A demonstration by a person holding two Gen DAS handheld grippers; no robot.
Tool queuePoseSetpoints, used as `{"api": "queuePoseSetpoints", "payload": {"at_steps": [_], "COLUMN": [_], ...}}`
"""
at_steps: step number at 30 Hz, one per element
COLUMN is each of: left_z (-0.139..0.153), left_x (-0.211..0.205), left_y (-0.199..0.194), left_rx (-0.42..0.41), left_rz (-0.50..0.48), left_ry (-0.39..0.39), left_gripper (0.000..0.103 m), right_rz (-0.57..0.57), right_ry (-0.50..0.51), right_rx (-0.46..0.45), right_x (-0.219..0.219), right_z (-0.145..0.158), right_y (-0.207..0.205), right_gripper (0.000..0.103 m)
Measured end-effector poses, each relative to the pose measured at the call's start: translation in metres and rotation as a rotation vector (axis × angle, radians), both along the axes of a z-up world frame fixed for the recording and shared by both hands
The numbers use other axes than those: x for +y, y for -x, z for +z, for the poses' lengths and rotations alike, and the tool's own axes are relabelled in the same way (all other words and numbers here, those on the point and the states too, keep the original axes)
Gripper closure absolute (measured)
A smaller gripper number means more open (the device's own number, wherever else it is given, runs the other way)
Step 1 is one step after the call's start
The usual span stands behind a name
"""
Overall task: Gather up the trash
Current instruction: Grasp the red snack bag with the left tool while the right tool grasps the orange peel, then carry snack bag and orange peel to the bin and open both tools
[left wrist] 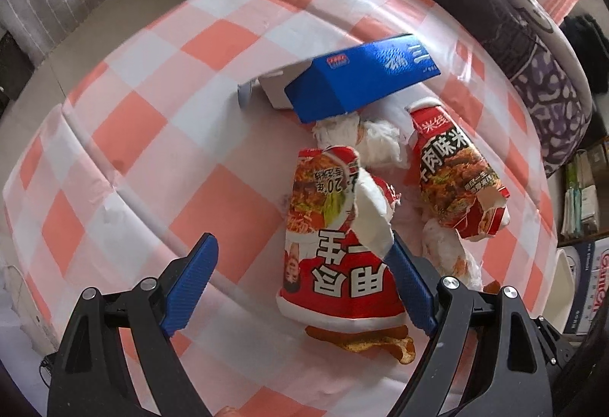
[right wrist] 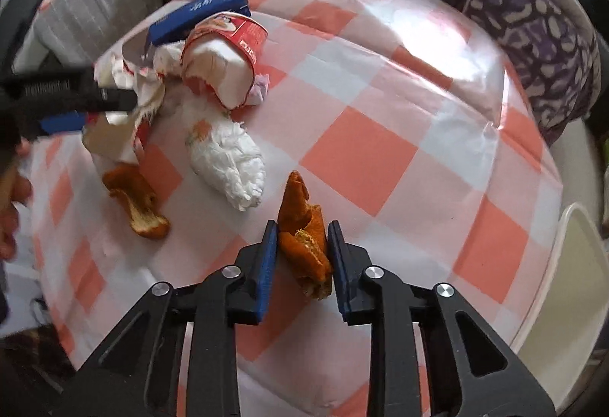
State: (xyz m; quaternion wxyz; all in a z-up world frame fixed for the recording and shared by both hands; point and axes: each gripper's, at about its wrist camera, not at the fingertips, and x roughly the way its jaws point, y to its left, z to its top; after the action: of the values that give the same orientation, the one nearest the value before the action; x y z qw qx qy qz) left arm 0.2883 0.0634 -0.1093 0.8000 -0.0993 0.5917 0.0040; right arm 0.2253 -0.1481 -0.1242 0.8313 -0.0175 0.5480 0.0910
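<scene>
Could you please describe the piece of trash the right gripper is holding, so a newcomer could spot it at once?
On the pink-and-white checked tablecloth, look nearest the right gripper. The orange peel stands clamped between its blue fingers. Unlike the second peel lying loose by the crumpled tissue, it is gripped.

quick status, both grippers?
Left gripper: open, straddling the red noodle cup piece.
Right gripper: shut on an orange peel.

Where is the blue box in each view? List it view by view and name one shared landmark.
Left wrist: blue box upper centre, lying behind the red noodle cup.
Right wrist: blue box upper left, behind the trash pile.
Shared landmark: the checked tablecloth.
</scene>
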Motion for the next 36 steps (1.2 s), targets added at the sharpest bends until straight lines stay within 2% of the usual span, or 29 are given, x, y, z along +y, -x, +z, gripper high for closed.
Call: {"api": "queuePoseSetpoints", "payload": {"at_steps": [2,3,4,8,17,23,36], "left_z": [-0.003,-0.004,-0.005,0.003,0.043,0.069,0.087], "left_x": [-0.001,-0.002,-0.004,-0.008,-0.016,-0.026,-0.060], "left_y": [0.000,0.000,0.001,0.005,0.011,0.019,0.031], "left_rx": [0.012,0.022,0.033,0.010,-0.117,-0.198,-0.263], "left_rz": [-0.016,-0.024,-0.031,-0.043,-0.059,-0.055,-0.080], "left_ry": [0.018,0.029,0.032,0.024,0.003,0.018,0.016], "left_gripper": [0.035,0.047,0.049,0.052,0.052,0.052,0.052], "right_rz": [0.006,0.008,0.010,0.004,-0.073,-0.135,-0.300], "right_ry": [0.018,0.027,0.030,0.020,-0.041,-0.057,-0.022], "right_rx": [-0.002,-0.002,0.000,-0.006,-0.107,-0.182,-0.223], "right_x": [0.001,0.003,0.004,0.004,-0.016,-0.034,-0.085], "right_z": [0.000,0.000,0.001,0.009,0.048,0.073,0.086], "right_y": [0.001,0.003,0.004,0.007,0.014,0.023,0.037], "right_gripper": [0.079,0.080,0.080,0.080,0.080,0.080,0.080]}}
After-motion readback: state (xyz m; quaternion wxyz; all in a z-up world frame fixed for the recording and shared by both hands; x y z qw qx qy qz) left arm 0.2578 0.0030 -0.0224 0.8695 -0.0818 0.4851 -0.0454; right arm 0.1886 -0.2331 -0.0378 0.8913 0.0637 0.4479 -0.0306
